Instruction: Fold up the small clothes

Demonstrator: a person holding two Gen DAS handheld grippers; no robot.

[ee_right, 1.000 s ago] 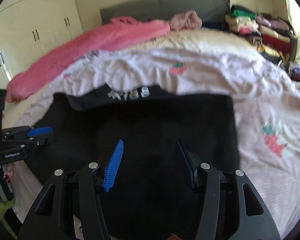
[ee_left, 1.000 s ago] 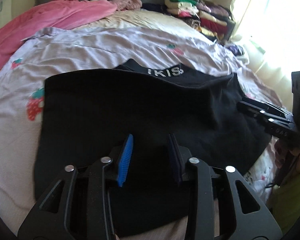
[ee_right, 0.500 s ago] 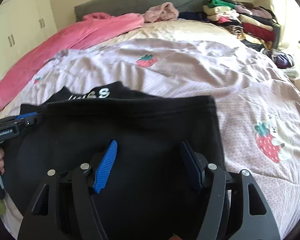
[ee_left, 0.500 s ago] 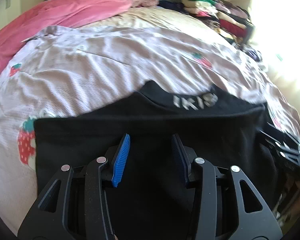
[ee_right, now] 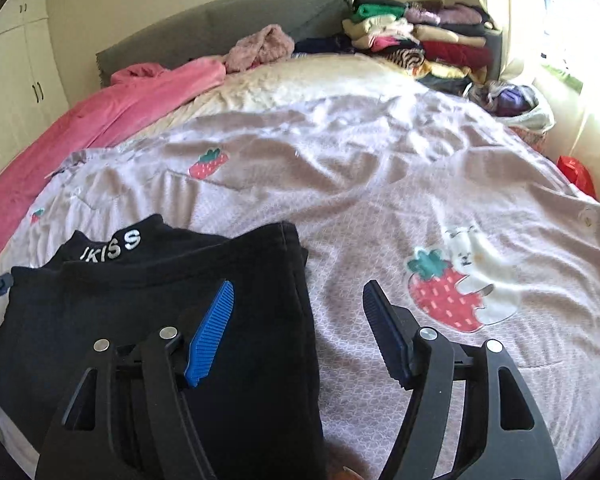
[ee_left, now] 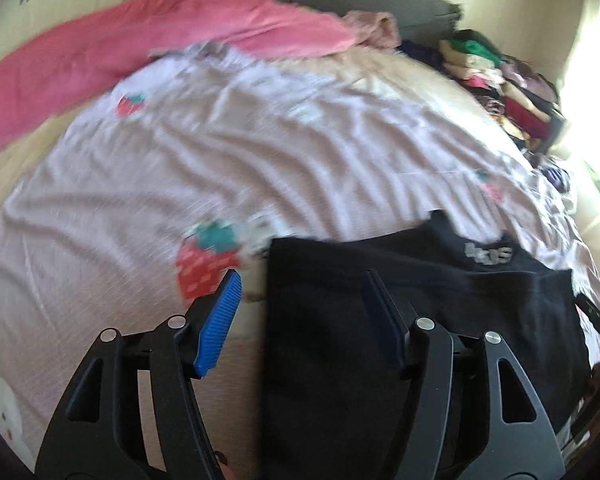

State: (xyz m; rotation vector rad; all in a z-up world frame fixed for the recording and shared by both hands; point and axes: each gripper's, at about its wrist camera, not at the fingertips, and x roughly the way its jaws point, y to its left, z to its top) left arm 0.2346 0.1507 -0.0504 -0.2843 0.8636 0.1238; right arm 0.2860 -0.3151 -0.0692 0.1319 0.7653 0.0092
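Observation:
A black garment (ee_left: 420, 320) with white lettering on its collar lies folded on the pale strawberry-print bedspread (ee_left: 260, 160). My left gripper (ee_left: 300, 292) is open and empty, straddling the garment's left edge. The garment also shows in the right wrist view (ee_right: 160, 300). My right gripper (ee_right: 298, 304) is open and empty, straddling the garment's right edge. The collar lettering (ee_right: 110, 246) faces the far side. Part of the right gripper (ee_left: 596, 320) shows at the left view's right edge.
A pink blanket (ee_right: 100, 120) lies along the bed's far left. A stack of folded clothes (ee_right: 420, 44) sits at the far right by the grey headboard (ee_right: 220, 32). A bag of clothes (ee_right: 512, 100) and a bright window stand to the right.
Both grippers have moved apart, the left to the garment's left edge and the right to its right edge. Both have opened wider. The garment now looks narrower, folded.

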